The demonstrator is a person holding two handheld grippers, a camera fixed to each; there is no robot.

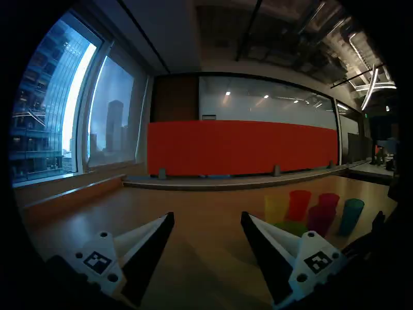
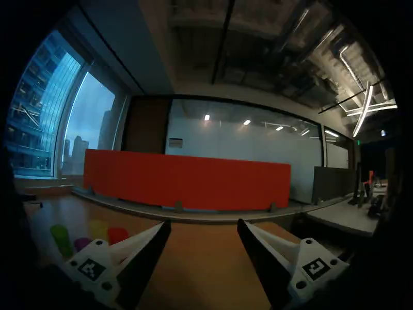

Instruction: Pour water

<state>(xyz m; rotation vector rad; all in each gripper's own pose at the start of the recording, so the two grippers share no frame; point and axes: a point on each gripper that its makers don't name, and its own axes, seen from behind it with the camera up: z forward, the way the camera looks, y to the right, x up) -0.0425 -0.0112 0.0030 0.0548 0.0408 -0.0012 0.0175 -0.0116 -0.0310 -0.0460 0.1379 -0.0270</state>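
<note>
We open on the left gripper view. The left gripper (image 1: 206,216) has its 2 fingers spread wide, with nothing between them but the bare wooden table (image 1: 206,253). At 4 o'clock, 6 cups stand bunched on the table just past the finger on that side. We see a yellow cup (image 1: 275,207), a red cup (image 1: 299,202) and a magenta cup (image 1: 329,199), with a purple cup (image 1: 320,221) in front of the magenta one. A teal cup (image 1: 352,216) is on the outer edge and a low green cup (image 1: 291,228) is nearest the finger. They overlap from here, so we cannot tell whether they touch, and it is too dim to tell what any of them holds. A long red panel (image 1: 242,147) runs along the table's far side at 12 o'clock, and windows (image 1: 51,119) fill 9 to 10 o'clock.

Over to the right gripper view. The right gripper (image 2: 204,223) is equally wide apart and holds nothing. Here 4 cups sit at 8 o'clock, beside its finger: the green cup (image 2: 62,238), purple cup (image 2: 81,243), yellow cup (image 2: 98,228) and red cup (image 2: 117,235).
</note>
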